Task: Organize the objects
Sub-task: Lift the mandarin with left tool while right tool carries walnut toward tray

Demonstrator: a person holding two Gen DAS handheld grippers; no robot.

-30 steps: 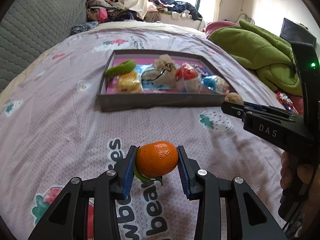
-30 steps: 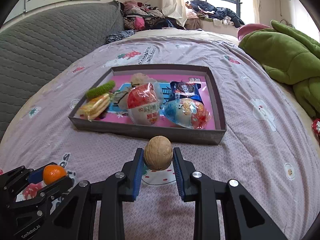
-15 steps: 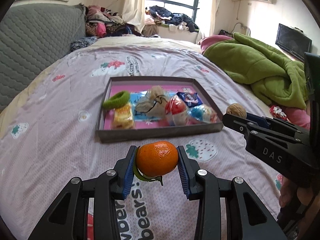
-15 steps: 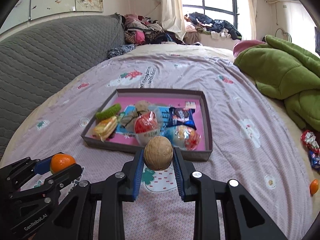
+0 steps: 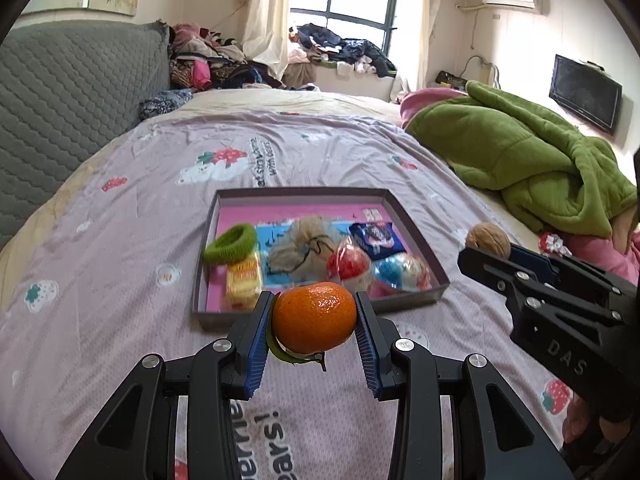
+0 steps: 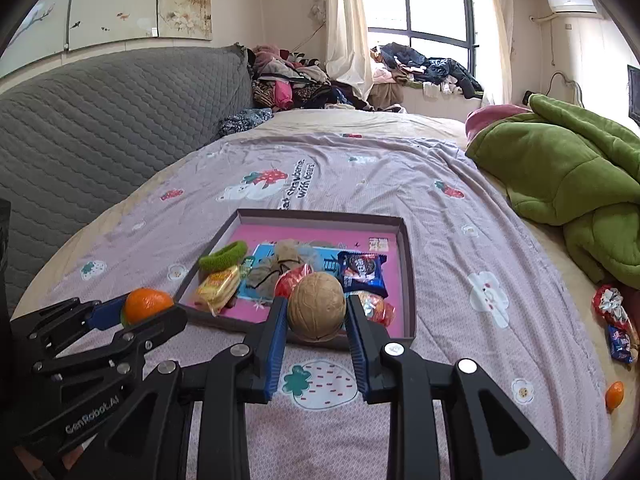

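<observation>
Left wrist view: my left gripper [image 5: 315, 326] has its jaws clamped on the tangerine [image 5: 314, 317], blue pads pressing both flanks, a green leaf trapped under the fruit on the left pad's side. It hangs clear of the sheet [image 5: 120, 264], just short of the box [image 5: 416, 236]. The box already holds a green hair band [image 5: 231, 243], a yellow packet [image 5: 242, 281], a pouch [image 5: 298, 250], two foil eggs and a dark cookie pack. My right gripper shows at the right edge, with the walnut [image 5: 487, 239] at its tip.

Right wrist view: my right gripper [image 6: 317, 322] has its jaws clamped on the walnut [image 6: 316, 306], held above the box's near wall [image 6: 224, 325]. The left gripper [image 6: 120, 318] sits low at left with the tangerine [image 6: 147, 304].

Risks as I judge them: the walnut is hard and round, gripped near the pad tips, so a jolt could squirt it out and send it rolling over the soft sheet. The tangerine's leaf may let it slide. Bare floor shows only at the back of the box and along the right side; dropping onto the eggs or pouch would let either fruit bounce out over the low wall. Both grippers aim at the same near edge, so they could knock together
</observation>
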